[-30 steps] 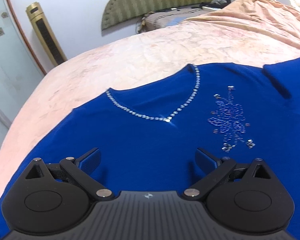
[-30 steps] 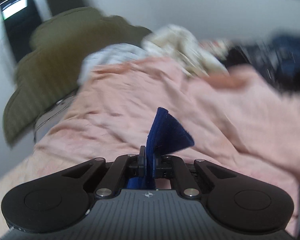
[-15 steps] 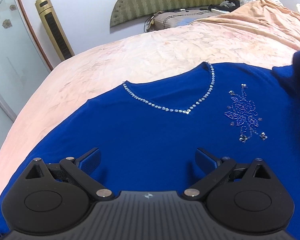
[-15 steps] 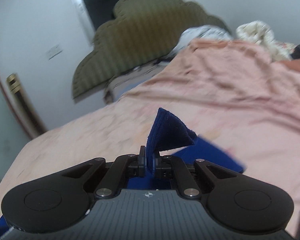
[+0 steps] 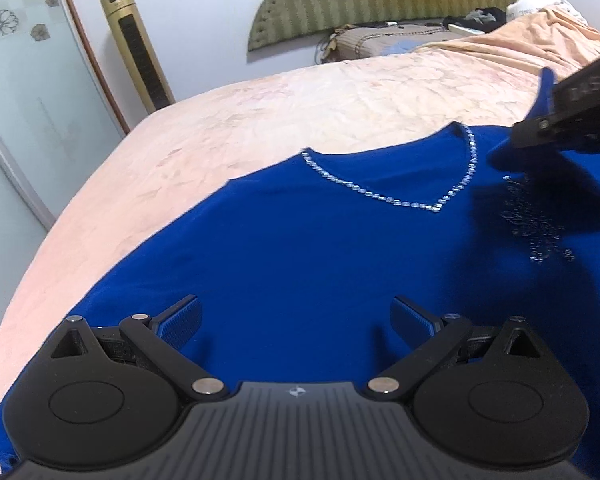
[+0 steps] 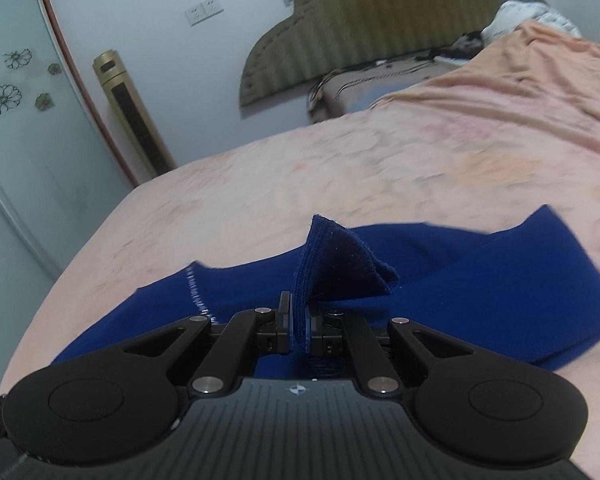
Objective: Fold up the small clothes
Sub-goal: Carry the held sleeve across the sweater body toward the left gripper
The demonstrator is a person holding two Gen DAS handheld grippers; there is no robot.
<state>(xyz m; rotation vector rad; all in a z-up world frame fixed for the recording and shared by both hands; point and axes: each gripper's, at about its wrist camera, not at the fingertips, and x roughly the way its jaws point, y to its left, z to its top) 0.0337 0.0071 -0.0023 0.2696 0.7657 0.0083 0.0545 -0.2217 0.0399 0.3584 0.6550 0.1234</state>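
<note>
On pink bed point(image 5: 340, 92), blue top point(image 5: 300, 260): right gripper point(image 6: 298, 322) clamps sleeve, probably cuff; left gripper point(image 5: 296, 320) jaws apart.

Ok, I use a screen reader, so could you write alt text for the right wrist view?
The right tongs are shut on a cuff-like fold of a blue top, holding it raised above the rest of the garment spread on a pink bedspread. Behind stand an olive headboard and a gold tower fan.
</note>
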